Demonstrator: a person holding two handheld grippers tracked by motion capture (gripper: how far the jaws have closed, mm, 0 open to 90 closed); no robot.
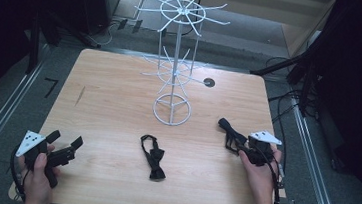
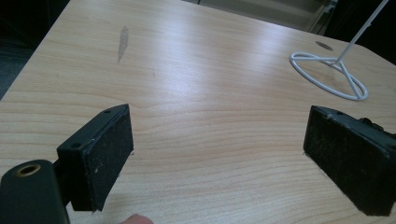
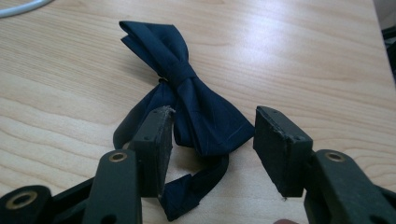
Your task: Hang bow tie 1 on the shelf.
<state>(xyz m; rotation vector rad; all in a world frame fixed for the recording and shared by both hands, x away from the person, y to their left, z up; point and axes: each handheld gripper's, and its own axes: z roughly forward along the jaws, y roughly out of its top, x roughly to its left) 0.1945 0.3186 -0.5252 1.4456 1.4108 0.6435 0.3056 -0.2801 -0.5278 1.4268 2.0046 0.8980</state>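
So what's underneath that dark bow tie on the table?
The bow tie lies flat on the bare wooden table, with part of its own strap tucked beneath the bow. Whether anything else lies beneath it cannot be seen, since the cloth covers that spot.

light: dim room, table (image 1: 118, 106) evenly lit | glare: soft sheen | focus: sharp, near tools slightly soft

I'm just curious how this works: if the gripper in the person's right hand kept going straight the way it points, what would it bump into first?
Most likely the dark bow tie. The right gripper has its open jaws aimed at it, with bare wooden table beyond; the gap between them is hard to judge.
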